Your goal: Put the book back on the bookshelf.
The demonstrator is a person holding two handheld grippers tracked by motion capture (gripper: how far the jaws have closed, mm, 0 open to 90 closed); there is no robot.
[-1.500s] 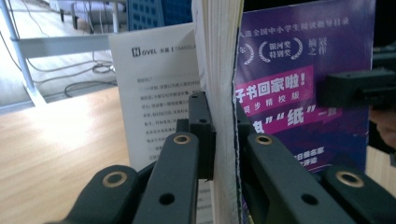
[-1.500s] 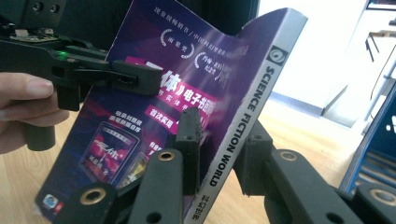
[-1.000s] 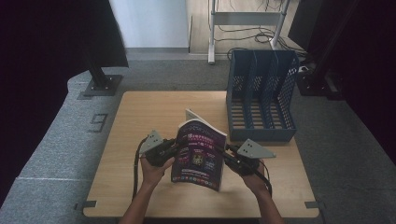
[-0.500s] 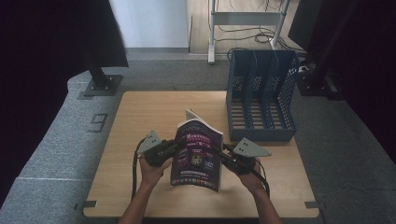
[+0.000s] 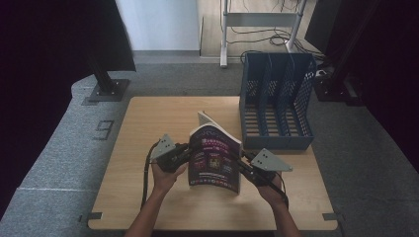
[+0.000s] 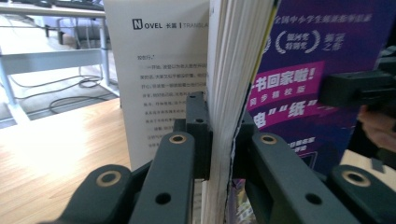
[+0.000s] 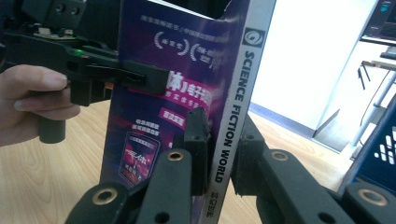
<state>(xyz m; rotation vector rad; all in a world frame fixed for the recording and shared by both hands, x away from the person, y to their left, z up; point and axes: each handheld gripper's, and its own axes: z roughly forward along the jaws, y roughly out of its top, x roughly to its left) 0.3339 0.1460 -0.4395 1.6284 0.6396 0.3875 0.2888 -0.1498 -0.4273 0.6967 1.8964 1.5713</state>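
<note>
While forearms angle inward, left gripper [image 5: 184, 154], right gripper [image 5: 245, 165] clamp upright magazine [image 5: 215, 158].

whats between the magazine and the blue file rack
Only bare wooden table: the high view shows a narrow empty strip between the upright magazine and the blue file rack.

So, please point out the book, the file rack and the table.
Book [image 5: 215, 158], high view, on its purple cover.
File rack [image 5: 275, 143], high view, on its front lower wall.
Table [image 5: 148, 118], high view, on bare wood at the far left.
</note>
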